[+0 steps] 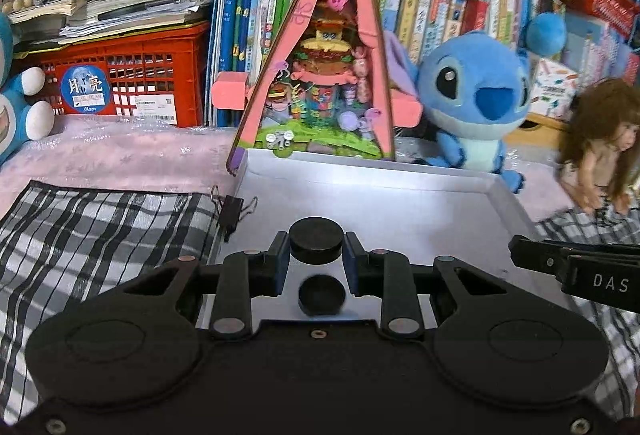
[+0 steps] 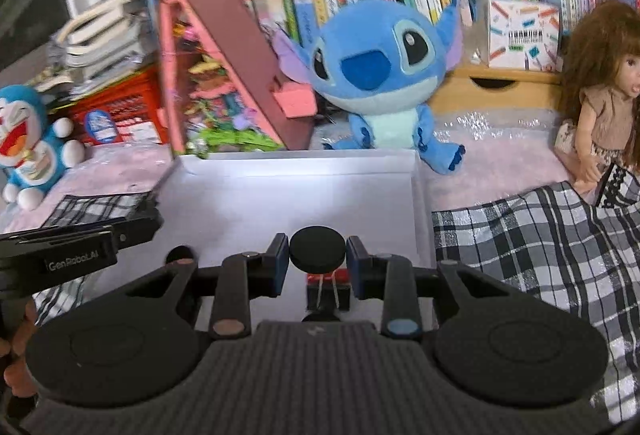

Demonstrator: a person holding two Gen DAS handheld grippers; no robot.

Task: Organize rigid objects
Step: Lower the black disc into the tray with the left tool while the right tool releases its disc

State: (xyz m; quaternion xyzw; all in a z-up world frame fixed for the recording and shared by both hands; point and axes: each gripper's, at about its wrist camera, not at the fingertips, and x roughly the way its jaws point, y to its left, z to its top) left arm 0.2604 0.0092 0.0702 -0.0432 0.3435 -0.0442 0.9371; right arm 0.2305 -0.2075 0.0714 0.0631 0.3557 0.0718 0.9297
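Discs (image 1: 316, 243) in tongs, above tray rim (image 1: 360, 161).

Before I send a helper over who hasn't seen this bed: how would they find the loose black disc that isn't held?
Find the shallow white box on the bed, in front of the blue plush. Inside it, near its front edge, a flat black disc lies on the floor. Unlike the matching disc clamped in the left gripper, it lies free.

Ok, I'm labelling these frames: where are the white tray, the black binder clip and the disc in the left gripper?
white tray (image 1: 400, 195), left wrist view, bare floor.
black binder clip (image 1: 232, 209), left wrist view, black body.
disc (image 1: 316, 238), left wrist view, top face, between the left gripper (image 1: 316, 255) fingers.
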